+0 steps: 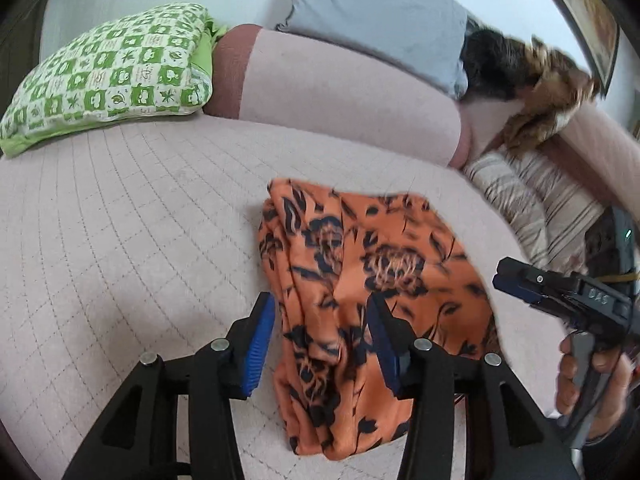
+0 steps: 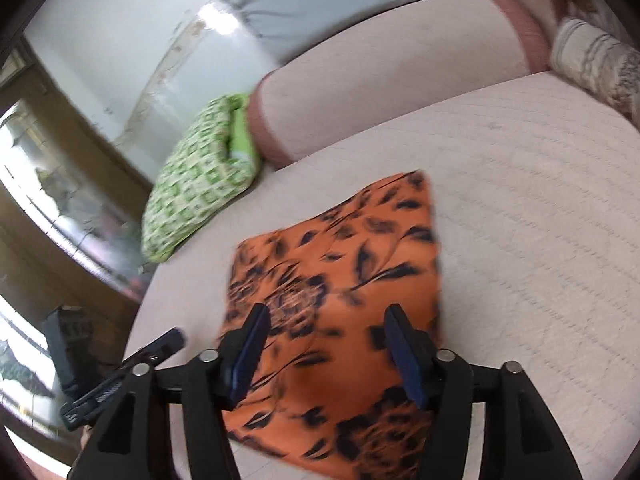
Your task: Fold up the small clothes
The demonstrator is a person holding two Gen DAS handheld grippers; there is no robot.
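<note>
An orange cloth with a dark flower print (image 1: 360, 264) lies folded into a rough rectangle on the pink quilted bed (image 1: 120, 220). My left gripper (image 1: 320, 304) hovers over its near left part, blue pads apart, nothing pinched between them. To the right, a hand (image 1: 592, 380) holds my right gripper (image 1: 502, 274) beside the cloth's right edge. In the right wrist view the orange cloth (image 2: 344, 248) is blurred, and my right gripper (image 2: 327, 314) stands open above its near half. The left gripper (image 2: 172, 340) shows at the lower left, off the cloth.
A green checked pillow (image 1: 112, 72) lies at the back left, and a long pink bolster (image 1: 340, 96) runs behind the cloth. A grey pillow (image 1: 380, 12) leans on the wall. A striped cushion (image 1: 540, 200) and a furry brown-black heap (image 1: 532, 80) sit at the right.
</note>
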